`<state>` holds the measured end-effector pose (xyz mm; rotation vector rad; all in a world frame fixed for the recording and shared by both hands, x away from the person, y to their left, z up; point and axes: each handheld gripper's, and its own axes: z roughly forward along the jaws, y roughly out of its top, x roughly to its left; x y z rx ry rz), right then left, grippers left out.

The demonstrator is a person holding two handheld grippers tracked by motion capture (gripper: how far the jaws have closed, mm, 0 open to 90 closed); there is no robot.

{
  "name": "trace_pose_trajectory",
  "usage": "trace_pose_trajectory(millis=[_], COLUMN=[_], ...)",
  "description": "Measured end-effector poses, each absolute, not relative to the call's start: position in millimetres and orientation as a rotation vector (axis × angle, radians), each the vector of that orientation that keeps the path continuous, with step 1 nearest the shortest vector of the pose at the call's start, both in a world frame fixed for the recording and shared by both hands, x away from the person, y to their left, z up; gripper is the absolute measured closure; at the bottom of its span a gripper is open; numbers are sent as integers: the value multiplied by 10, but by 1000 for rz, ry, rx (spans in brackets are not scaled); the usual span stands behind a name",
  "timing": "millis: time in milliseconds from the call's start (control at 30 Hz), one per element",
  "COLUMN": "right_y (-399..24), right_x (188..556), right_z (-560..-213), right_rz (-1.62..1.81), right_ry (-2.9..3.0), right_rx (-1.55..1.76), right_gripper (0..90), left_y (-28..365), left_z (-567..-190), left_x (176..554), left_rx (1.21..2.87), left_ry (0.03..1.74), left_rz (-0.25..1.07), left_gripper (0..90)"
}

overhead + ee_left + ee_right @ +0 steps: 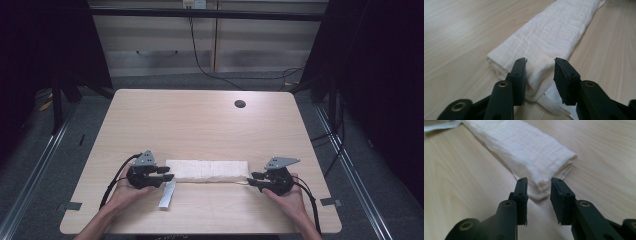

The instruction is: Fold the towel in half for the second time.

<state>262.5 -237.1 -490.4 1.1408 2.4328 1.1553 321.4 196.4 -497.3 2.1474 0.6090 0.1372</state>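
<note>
White folded cloth [207, 170] between parted, empty left fingers [520, 72] and right fingers [522, 191]; tape strip [167, 194] in high view.

White folded cloth [207, 170], flat long strip near the table's front edge

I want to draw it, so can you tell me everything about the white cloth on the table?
The white cloth looks like soft, ribbed cotton, folded into a long, narrow, flat bundle. It lies across the near part of the wooden table, running left to right. A flat white strap sticks out near its left end. One gripper sits at each end, jaws open around the cloth's corners and not pinching it.
</note>
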Motion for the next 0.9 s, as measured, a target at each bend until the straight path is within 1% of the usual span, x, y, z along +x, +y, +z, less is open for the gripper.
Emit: trace_pose_trajectory(millis=[67, 133, 300, 367, 433, 467, 600, 633, 833, 900], right_y=[-2400, -2424, -2479, -2498, -2517, -2528, -2586, -2606, -2744, -2791], right_x=[2587, 2567, 2558, 2551, 2530, 2509, 2425, 2398, 2261, 2216], right_z=[-4854, -4810, -4690, -4652, -4620, -4604, -4563, -4558, -4626, -4649], right_rz=[1205, 1244, 1290, 1307, 1322, 1323, 1321, 1318, 1282, 1267], right_ry=[2418, 2401, 2341, 2314, 2296, 2286, 2258, 2247, 2200, 2187], right_rx=[1140, 1148, 1179, 1193, 1203, 1209, 1225, 1235, 1295, 1306], right_gripper=[657, 648, 574, 556, 534, 524, 485, 477, 415, 408], left_y=[1987, 2020, 2123, 2166, 2246, 2282, 2447, 2494, 2745, 2806], left_z=[-4936, -4885, -4776, -4744, -4723, -4712, -4704, -4717, -4749, -4772], left_x=[3201, 3182, 3147, 3121, 3082, 3057, 2961, 2933, 2877, 2870], left_rx=[2121, 2098, 2054, 2046, 2017, 2021, 2005, 1984, 1930, 1913], left_ry=[624, 633, 712, 747, 789, 805, 823, 824, 894, 930], left_rz=[122, 120, 113, 130, 99, 101, 100, 101, 161, 182], left_gripper=[549, 506, 366, 343, 304, 300, 268, 243, 173, 164])
